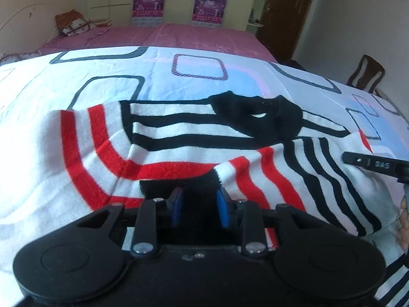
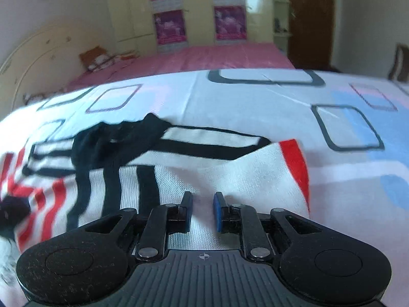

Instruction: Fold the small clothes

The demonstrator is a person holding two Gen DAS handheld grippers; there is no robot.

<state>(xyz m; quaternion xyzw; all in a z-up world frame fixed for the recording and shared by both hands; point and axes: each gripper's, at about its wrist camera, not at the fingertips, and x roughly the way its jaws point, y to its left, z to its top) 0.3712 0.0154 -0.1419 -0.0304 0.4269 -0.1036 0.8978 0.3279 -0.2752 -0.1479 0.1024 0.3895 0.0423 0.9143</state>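
With the red-, black- and white-striped knit garment (image 1: 179, 138) lying flat on the patterned bed sheet (image 1: 102, 71), left tool (image 1: 199, 202) is clamped on its black cuff and right tool (image 2: 203, 209) pinches white fabric. Judgement: lift both evenly, fold away, keep edges aligned.

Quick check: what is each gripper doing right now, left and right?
Left gripper: closed on the black cuff of the red, black and white striped knit garment.
Right gripper: closed on a white fold of the same garment.
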